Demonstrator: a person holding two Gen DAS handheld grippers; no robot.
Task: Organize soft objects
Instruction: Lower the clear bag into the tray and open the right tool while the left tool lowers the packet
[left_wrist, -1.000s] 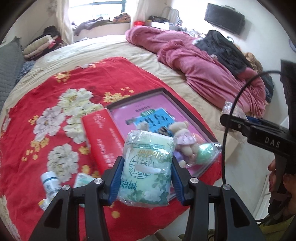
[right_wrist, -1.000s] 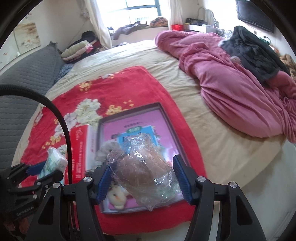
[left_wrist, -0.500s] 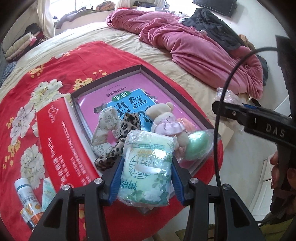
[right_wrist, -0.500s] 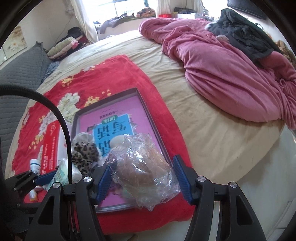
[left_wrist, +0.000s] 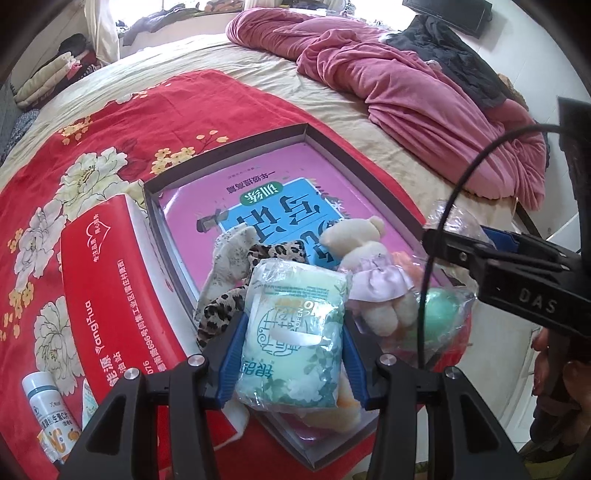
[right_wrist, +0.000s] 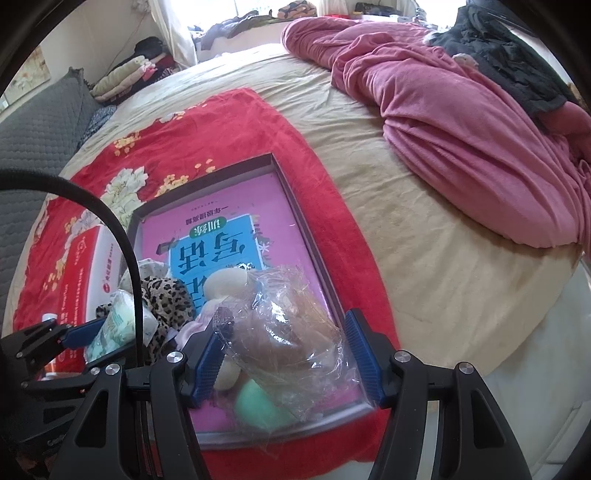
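Here the left tongs (left_wrist: 291, 354) are gripping a pale green tissue pack (left_wrist: 293, 332) between both blue pads, hanging over the near end of the grey tray (left_wrist: 236, 142) on the bed. The right tongs (right_wrist: 286, 354) are holding a crinkled clear bag (right_wrist: 291, 328), its left pad touching, above the same tray's soft toys (left_wrist: 369, 273).

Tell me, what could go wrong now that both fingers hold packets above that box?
The clear plastic bag is crinkly and loosely pinched by the right gripper, so it might slip. The near corner of the tray is already crowded with the plush bear, so the tissue pack could land on top and roll out.
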